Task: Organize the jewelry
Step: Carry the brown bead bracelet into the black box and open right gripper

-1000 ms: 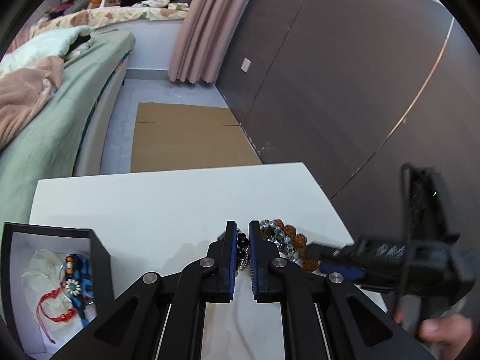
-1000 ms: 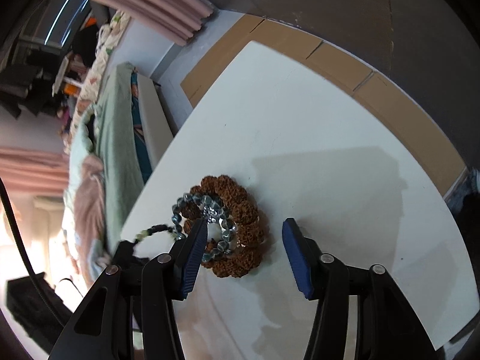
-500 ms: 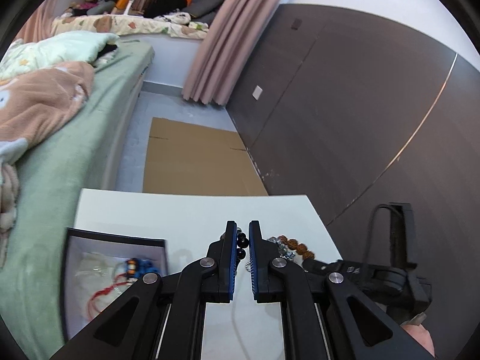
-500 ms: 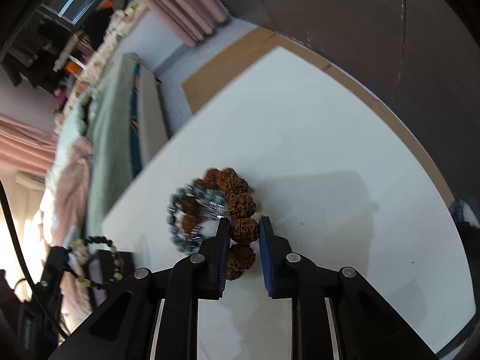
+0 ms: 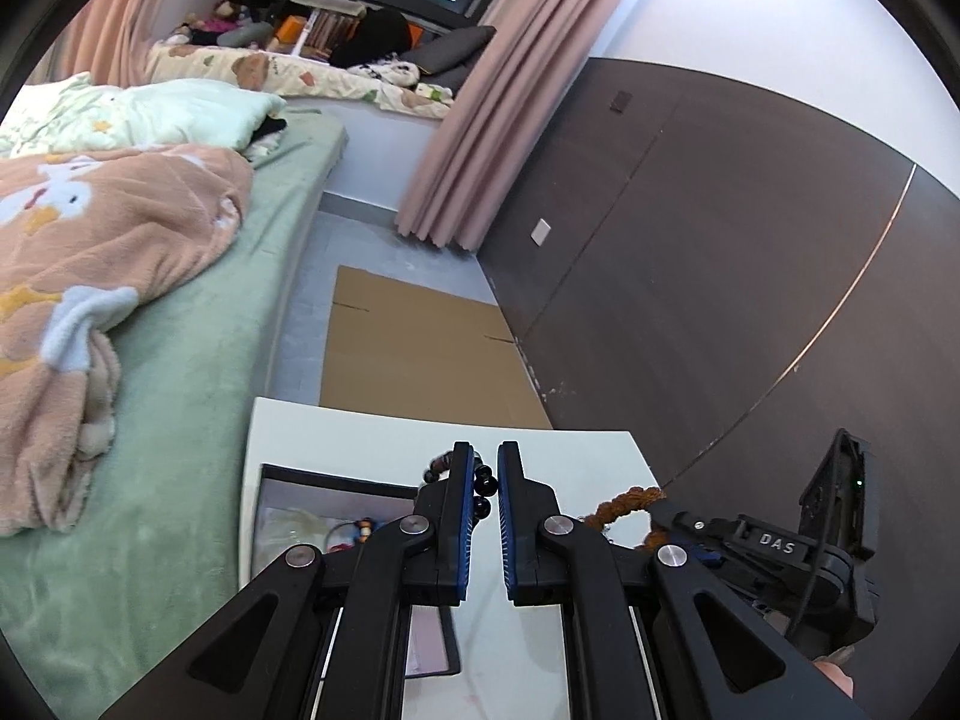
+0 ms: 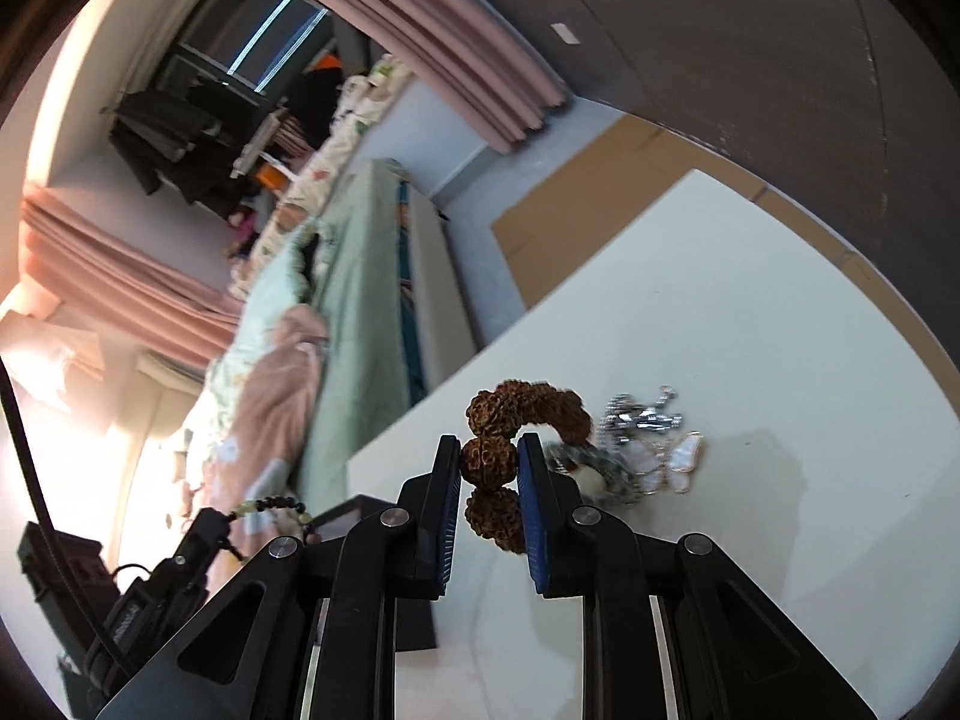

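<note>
the left tongs (image 5: pixel 480 486) are clenched on a dark bead bracelet (image 5: pixel 483 485), black round beads showing in the narrow gap between the blue pads, the strand also peeking out past the left finger; from the right wrist view the same strand (image 6: pixel 273 505) hangs off those tongs with dark and pale green beads. just below and left of the left tongs sits the black-rimmed box (image 5: pixel 327 476) on the white surface (image 5: pixel 558 450), with a pale cloth and some colourful beaded pieces inside, partly hidden by the fingers. to the right of the box, the right tongs (image 6: pixel 489 462) are closed around a brown knobbly seed bracelet (image 6: pixel 489 461), one seed pinched between the pads, the rest of the loop arching up and to the right clear of the surface. beside that loop, farther from the box, a silver link chain (image 6: pixel 639 417) and a white butterfly pendant (image 6: pixel 672 462) lie on the surface in a small blurred heap. beyond the far edge of the surface from the box, a flattened cardboard sheet (image 5: pixel 414 354) lies on the floor. left of it is a bed (image 5: pixel 198 330) with a green cover and a peach blanket (image 5: pixel 90 240). farther still hang pink curtains (image 5: pixel 510 102), next to a dark panelled wall (image 5: pixel 720 276).
</note>
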A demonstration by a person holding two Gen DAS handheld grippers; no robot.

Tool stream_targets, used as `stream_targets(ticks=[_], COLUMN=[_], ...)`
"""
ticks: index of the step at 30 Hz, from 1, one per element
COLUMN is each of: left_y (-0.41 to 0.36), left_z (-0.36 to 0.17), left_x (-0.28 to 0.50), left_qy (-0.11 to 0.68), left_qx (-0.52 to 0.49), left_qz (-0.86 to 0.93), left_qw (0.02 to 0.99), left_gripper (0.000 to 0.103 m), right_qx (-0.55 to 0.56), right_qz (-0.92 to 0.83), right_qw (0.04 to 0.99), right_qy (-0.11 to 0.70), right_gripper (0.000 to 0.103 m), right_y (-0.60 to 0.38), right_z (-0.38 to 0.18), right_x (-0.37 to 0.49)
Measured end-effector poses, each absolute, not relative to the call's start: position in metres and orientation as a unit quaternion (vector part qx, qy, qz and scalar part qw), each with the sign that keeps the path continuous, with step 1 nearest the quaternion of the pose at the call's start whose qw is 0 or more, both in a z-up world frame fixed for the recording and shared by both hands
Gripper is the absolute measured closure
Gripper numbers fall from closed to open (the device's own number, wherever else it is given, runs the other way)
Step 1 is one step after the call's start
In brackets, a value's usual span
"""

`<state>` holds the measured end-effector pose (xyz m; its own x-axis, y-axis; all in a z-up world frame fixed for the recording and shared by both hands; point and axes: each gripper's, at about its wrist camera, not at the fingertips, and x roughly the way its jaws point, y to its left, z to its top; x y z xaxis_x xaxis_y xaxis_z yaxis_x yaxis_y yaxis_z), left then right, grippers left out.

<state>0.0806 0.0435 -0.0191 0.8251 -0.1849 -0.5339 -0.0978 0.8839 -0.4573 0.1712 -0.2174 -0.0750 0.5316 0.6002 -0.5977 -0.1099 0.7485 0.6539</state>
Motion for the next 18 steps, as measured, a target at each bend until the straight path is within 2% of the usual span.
stream_targets(ticks=[7, 15, 18], left_y=[0.055, 0.064, 0.065], left_z=[-0.027, -0.047, -0.044], left_x=[0.075, 0.086, 0.084], left_qy=[0.303, 0.350, 0.345], left_qx=[-0.257, -0.292, -0.290], left_qz=[-0.022, -0.014, -0.012], left_qw=[0.917, 0.890, 0.893], left_gripper=[0.095, 0.095, 0.090], right_qx=[0.304, 0.346, 0.361], right_qz=[0.264, 0.327, 0.362], right_qw=[0.823, 0.795, 0.783], right_qy=[0.401, 0.376, 0.355], right_gripper=[0.082, 0.082, 0.082], right_y=[-0.207, -0.196, -0.193], right_z=[-0.064, -0.057, -0.049], right_x=[0.158, 0.151, 0.148])
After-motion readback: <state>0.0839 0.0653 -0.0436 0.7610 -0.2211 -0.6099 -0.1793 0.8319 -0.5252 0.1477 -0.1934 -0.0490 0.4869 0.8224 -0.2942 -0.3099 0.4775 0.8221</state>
